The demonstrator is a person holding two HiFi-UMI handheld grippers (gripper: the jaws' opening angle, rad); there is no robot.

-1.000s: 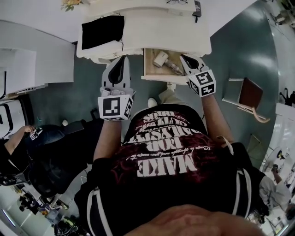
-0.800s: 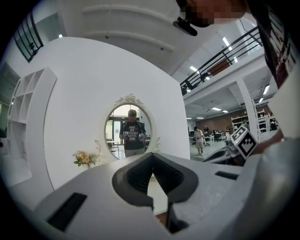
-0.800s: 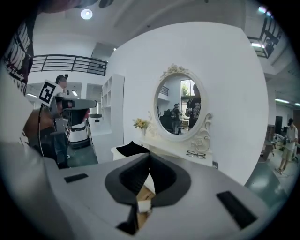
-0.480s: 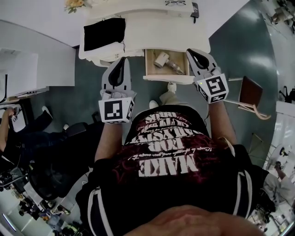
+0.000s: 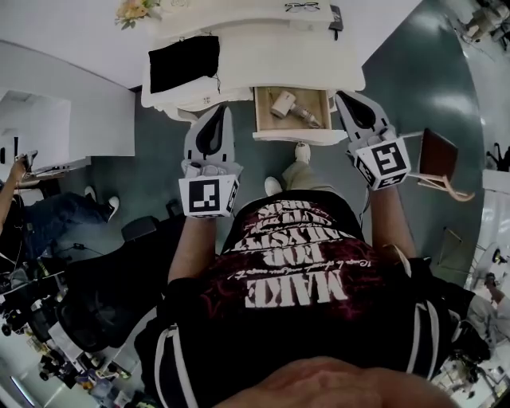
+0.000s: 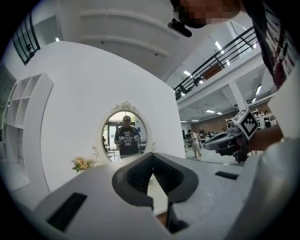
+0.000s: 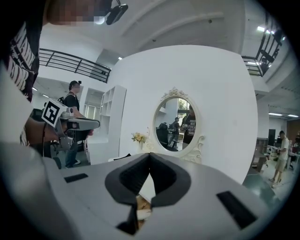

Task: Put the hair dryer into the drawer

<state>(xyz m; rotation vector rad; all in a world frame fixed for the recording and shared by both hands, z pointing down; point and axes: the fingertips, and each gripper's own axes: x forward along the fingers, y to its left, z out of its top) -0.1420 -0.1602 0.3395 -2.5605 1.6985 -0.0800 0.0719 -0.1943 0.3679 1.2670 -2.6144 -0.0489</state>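
The white hair dryer [image 5: 282,103] lies in the open wooden drawer [image 5: 263,119] of the white dressing table [image 5: 263,56]. My right gripper [image 5: 344,97] hangs just right of the drawer, apart from it, jaws shut and empty. In the right gripper view its tips [image 7: 149,157] meet, and a strip of the drawer [image 7: 140,206] shows below them. My left gripper [image 5: 218,110] is left of the drawer in front of the table, also shut on nothing. Its tips [image 6: 152,157] touch in the left gripper view.
A black cloth [image 5: 183,62] lies on the table's left part, with flowers [image 5: 131,9] and glasses [image 5: 301,6] at the back. An oval mirror [image 7: 180,124] hangs on the wall behind. A brown-seated stool [image 5: 437,159] stands at the right and a white cabinet [image 5: 72,119] at the left.
My right gripper has lifted and drawn away from the drawer front towards the right. The left gripper has drifted slightly right. The hair dryer stays in the open drawer.
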